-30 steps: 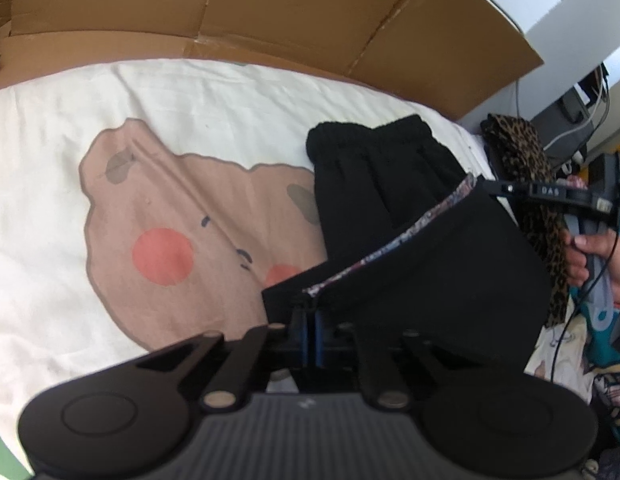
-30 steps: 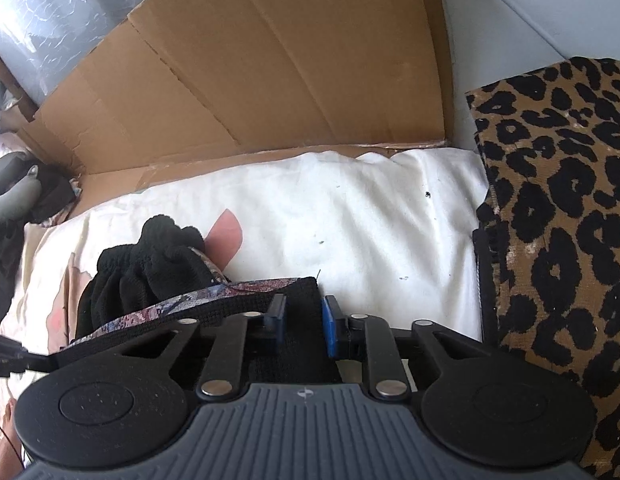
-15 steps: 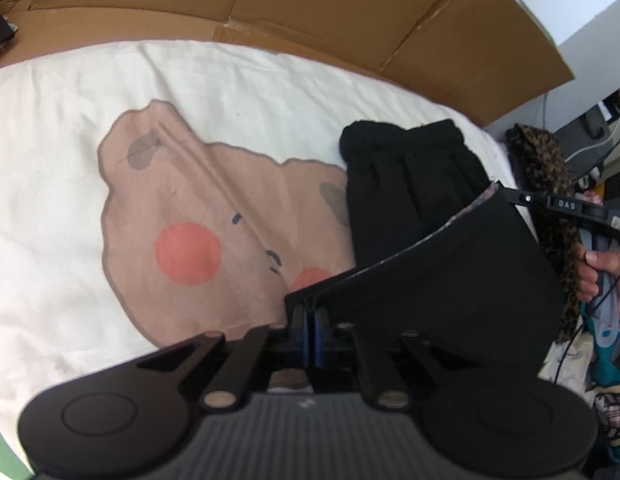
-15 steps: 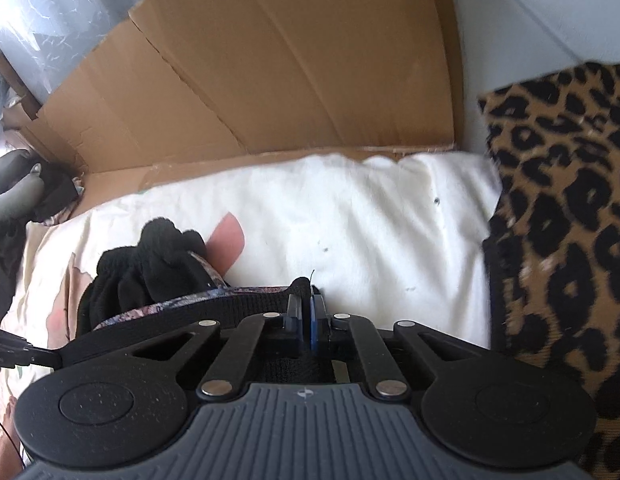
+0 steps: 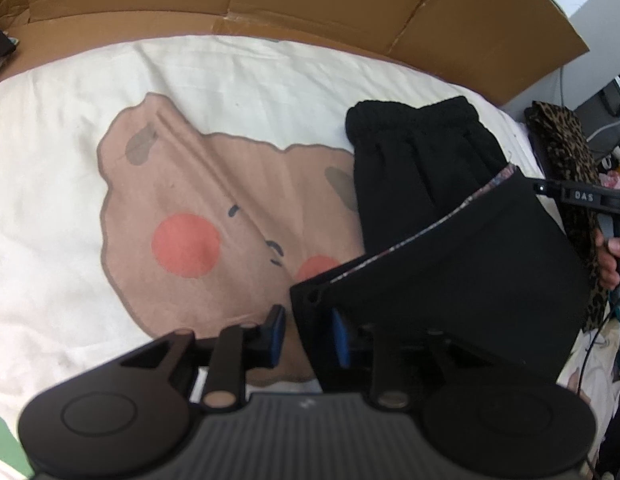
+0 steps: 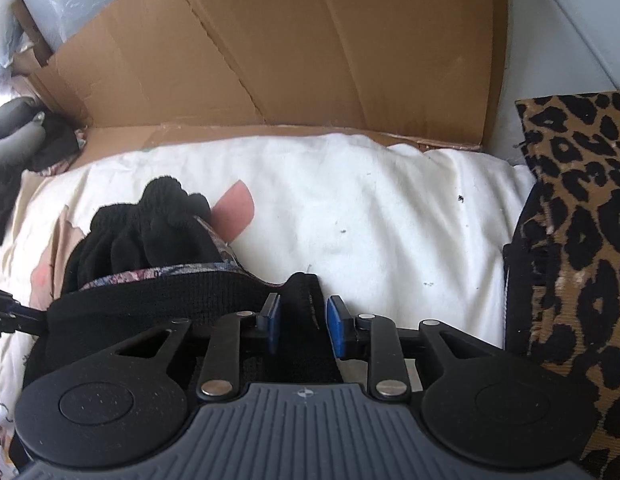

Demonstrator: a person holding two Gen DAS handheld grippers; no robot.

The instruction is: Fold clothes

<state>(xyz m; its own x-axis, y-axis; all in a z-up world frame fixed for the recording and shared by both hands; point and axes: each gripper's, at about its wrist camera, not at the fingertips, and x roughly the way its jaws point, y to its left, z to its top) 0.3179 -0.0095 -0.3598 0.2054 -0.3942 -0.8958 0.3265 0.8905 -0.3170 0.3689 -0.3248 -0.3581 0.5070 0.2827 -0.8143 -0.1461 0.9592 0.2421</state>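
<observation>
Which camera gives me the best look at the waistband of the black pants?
The left wrist view: the gathered waistband lies flat and whole on the bedding. The right wrist view shows it only bunched, edge-on, partly behind the folded-over fabric.

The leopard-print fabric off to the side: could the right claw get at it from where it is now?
Probably yes. The right claw stands open, with only a corner of the black garment between its fingers, and the leopard-print fabric lies close beside it with nothing in between.
</observation>
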